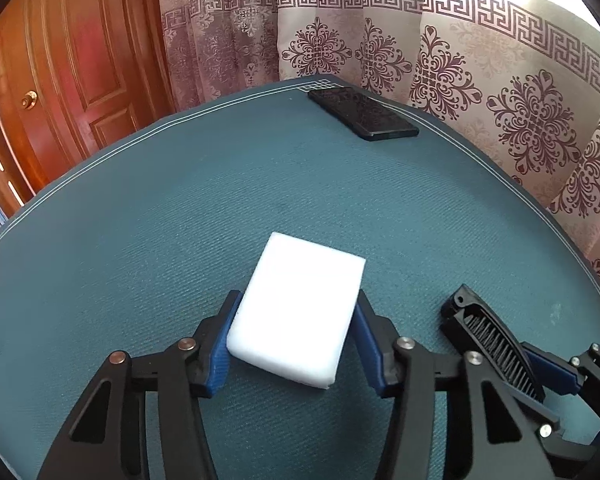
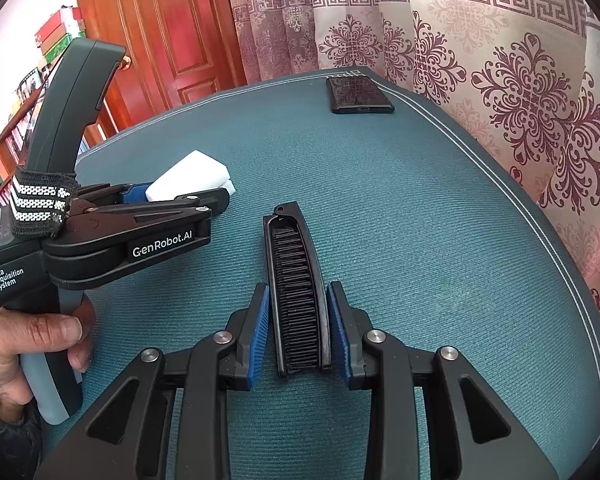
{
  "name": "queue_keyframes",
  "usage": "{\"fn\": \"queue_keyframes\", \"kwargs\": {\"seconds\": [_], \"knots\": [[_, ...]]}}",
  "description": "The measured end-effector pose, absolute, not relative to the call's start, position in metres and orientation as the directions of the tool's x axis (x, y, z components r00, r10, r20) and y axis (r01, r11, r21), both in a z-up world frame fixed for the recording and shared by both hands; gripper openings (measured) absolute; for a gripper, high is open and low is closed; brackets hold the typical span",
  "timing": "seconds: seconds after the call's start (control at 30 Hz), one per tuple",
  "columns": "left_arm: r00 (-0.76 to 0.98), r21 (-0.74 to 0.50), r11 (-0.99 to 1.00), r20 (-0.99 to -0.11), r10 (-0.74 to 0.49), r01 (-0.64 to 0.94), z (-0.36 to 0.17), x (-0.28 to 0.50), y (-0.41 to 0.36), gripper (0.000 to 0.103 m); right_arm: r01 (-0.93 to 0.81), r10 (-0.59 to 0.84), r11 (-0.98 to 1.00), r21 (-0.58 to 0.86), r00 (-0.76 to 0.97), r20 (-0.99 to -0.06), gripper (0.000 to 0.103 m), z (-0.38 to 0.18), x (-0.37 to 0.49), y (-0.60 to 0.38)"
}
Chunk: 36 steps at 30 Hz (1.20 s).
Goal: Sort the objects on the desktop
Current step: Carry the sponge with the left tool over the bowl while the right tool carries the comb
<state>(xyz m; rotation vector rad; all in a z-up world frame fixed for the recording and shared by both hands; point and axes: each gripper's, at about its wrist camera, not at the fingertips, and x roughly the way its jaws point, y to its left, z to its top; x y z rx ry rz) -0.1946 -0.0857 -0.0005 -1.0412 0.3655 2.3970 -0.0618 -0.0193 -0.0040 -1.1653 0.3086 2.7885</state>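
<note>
A white sponge block [image 1: 300, 304] sits between the blue pads of my left gripper [image 1: 296, 312], which is shut on its two long sides. In the right wrist view that left gripper [image 2: 220, 196] holds the white sponge block [image 2: 192, 178] low over the teal mat. A black folding comb [image 2: 296, 280], teeth up, lies lengthwise between the pads of my right gripper [image 2: 298, 292]; the pad tips press on both its edges. The left wrist view shows the black comb [image 1: 488, 340] at lower right, held by the right gripper [image 1: 556, 372].
A black phone [image 1: 364, 114] [image 2: 360, 94] lies flat at the far corner of the teal mat [image 1: 180, 220] [image 2: 440, 220]. Patterned curtains hang behind and to the right, a wooden door to the left. A hand [image 2: 28, 344] grips the left tool's handle.
</note>
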Motion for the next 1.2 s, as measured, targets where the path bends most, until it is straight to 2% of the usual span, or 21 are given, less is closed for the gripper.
{"fn": "queue_keyframes", "kwargs": {"seconds": [0.37,0.67,1.07,1.2], "knots": [[-0.612,0.019,-0.887,-0.731,0.303,-0.462,0.004,-0.175,-0.11,0.056,-0.172,0.012,-0.973,0.153,-0.703,-0.712,0.032,-0.004,-0.063,-0.018],[-0.681,0.028,-0.915,-0.678,0.278,-0.402,0.031,-0.145,-0.142,0.056,-0.172,0.012,-0.973,0.153,-0.702,-0.712,0.032,-0.004,-0.062,-0.018],[-0.73,-0.017,-0.945,-0.631,0.263,-0.326,0.054,-0.105,-0.204,0.056,-0.181,0.06,-0.979,0.092,-0.689,-0.722,0.031,-0.002,-0.06,-0.027],[-0.75,-0.032,-0.958,-0.615,0.243,-0.284,0.06,-0.097,-0.233,0.056,-0.183,0.036,-0.975,0.126,-0.689,-0.724,0.03,0.0,-0.054,-0.036]]}}
